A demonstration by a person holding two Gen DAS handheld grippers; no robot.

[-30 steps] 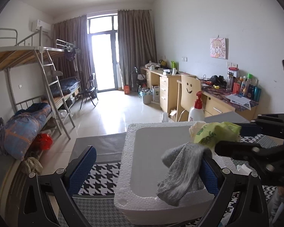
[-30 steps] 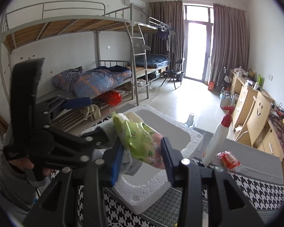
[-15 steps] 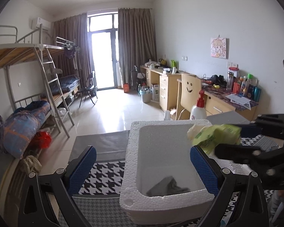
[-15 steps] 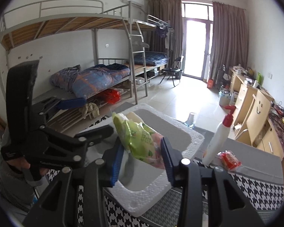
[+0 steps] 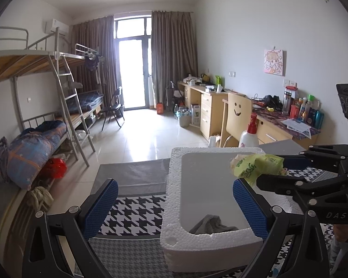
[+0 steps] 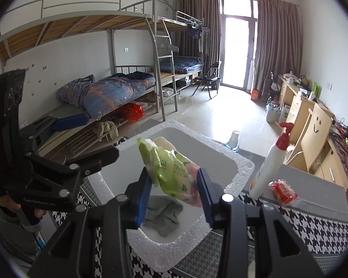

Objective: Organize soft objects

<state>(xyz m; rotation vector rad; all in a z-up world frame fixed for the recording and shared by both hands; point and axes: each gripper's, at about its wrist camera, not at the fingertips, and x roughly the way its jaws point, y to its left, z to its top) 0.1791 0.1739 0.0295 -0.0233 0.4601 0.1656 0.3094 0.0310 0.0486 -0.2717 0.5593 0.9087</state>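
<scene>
Right gripper [image 6: 172,191] clamped on green packet [image 6: 171,170], above foam box [image 6: 241,165]. Left gripper [image 5: 174,206] wide open, empty, over box's near end. Grey cloth [image 6: 163,215] lying inside box, on houndstooth bench [image 6: 313,222]. Bottle [image 6: 272,165] just beside box.

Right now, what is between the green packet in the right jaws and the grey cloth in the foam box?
Nothing. In the right wrist view the green packet hangs above the grey cloth on the foam box floor, with open air between.
</scene>
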